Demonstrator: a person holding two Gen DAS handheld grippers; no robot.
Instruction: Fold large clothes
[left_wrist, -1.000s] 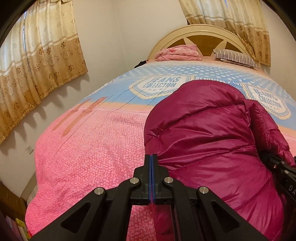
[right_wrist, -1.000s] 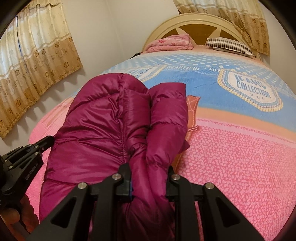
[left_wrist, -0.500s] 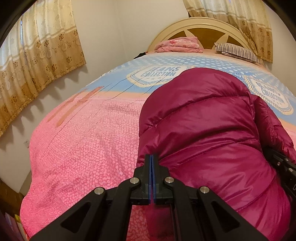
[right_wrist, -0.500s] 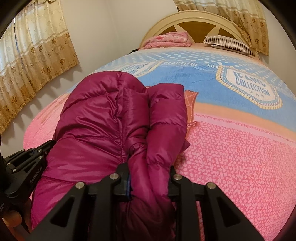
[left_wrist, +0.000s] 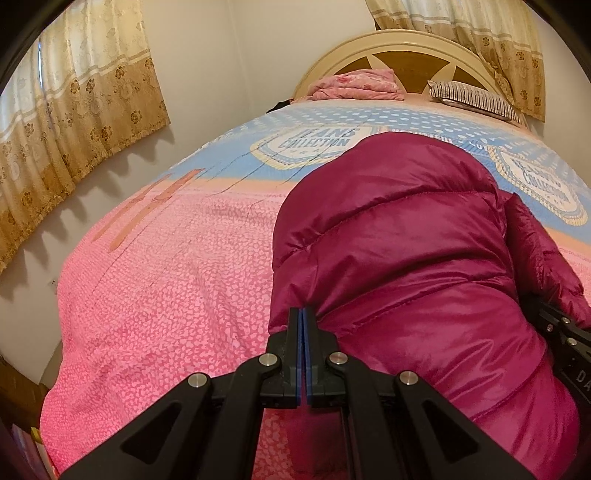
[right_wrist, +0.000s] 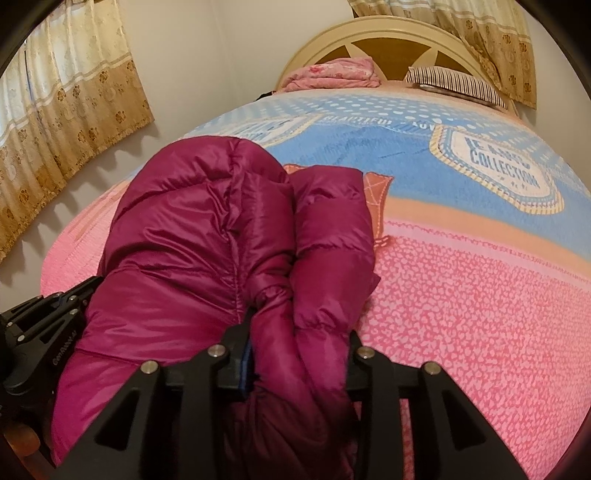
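Note:
A shiny magenta puffer jacket (left_wrist: 413, 258) lies bunched on the pink and blue bedspread (left_wrist: 177, 295). In the left wrist view my left gripper (left_wrist: 303, 325) is shut at the jacket's near left edge; its blue pads meet, and whether thin fabric is pinched between them I cannot tell. In the right wrist view the jacket (right_wrist: 207, 243) fills the middle, and my right gripper (right_wrist: 295, 354) is shut on a thick bunch of its right side, with a folded sleeve (right_wrist: 332, 229) above. Each gripper shows at the edge of the other's view.
A folded pink blanket (left_wrist: 354, 85) and a striped pillow (left_wrist: 472, 98) lie by the cream headboard (left_wrist: 399, 48). Patterned curtains (left_wrist: 74, 110) hang on the left wall. The bed's left edge drops to the wall and floor.
Both grippers have moved forward over the bed with the jacket, and the jacket's top now sits farther up the bedspread. Both stay shut.

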